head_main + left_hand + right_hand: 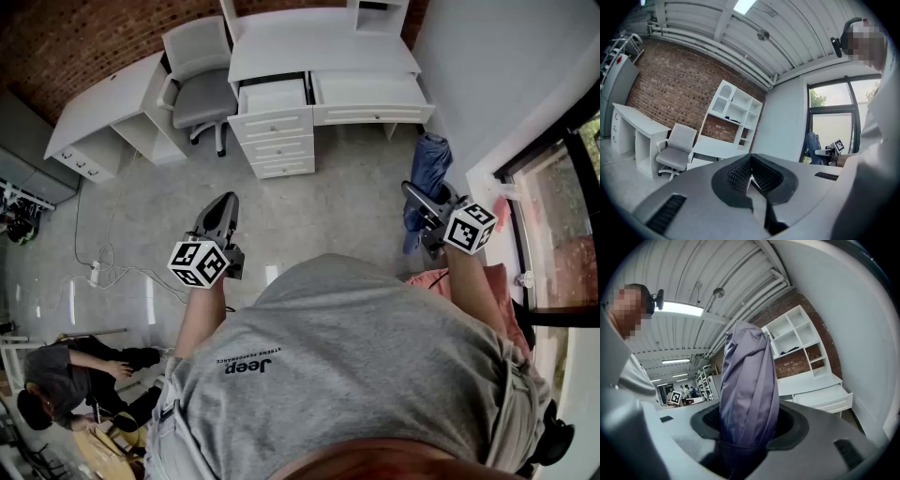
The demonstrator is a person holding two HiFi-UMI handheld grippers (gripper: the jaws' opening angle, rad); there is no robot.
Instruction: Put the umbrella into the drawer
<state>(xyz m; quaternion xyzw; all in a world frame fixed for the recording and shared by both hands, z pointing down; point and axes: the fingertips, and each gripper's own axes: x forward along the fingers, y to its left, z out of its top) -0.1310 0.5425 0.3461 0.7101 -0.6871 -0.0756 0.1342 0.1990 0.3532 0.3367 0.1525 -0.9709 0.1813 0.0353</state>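
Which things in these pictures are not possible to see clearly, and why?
- Head view: the open drawers are too small and pale to show their insides.
- Right gripper view: the lower end of the umbrella is hidden inside the right gripper.
- Head view: the floor below is covered by the person's shirt.

- umbrella (749, 380): woven cloth, blue-violet, smooth with a faint sheen, lying in soft pleats.
- right hand-held gripper (749, 430): matt grey plastic shell.
- left hand-held gripper (751, 174): same matt grey plastic; black pads (738, 174), finely ribbed, dull.
- table (319, 42) and drawer (272, 97), top of frame: white, smooth, satin painted look.
- chair (202, 89): grey cloth upholstery, matt.
- floor (319, 216): grey, concrete-like, smooth; glossy glare streaks at left.
- wall (670, 89): red brick, rough, matt.
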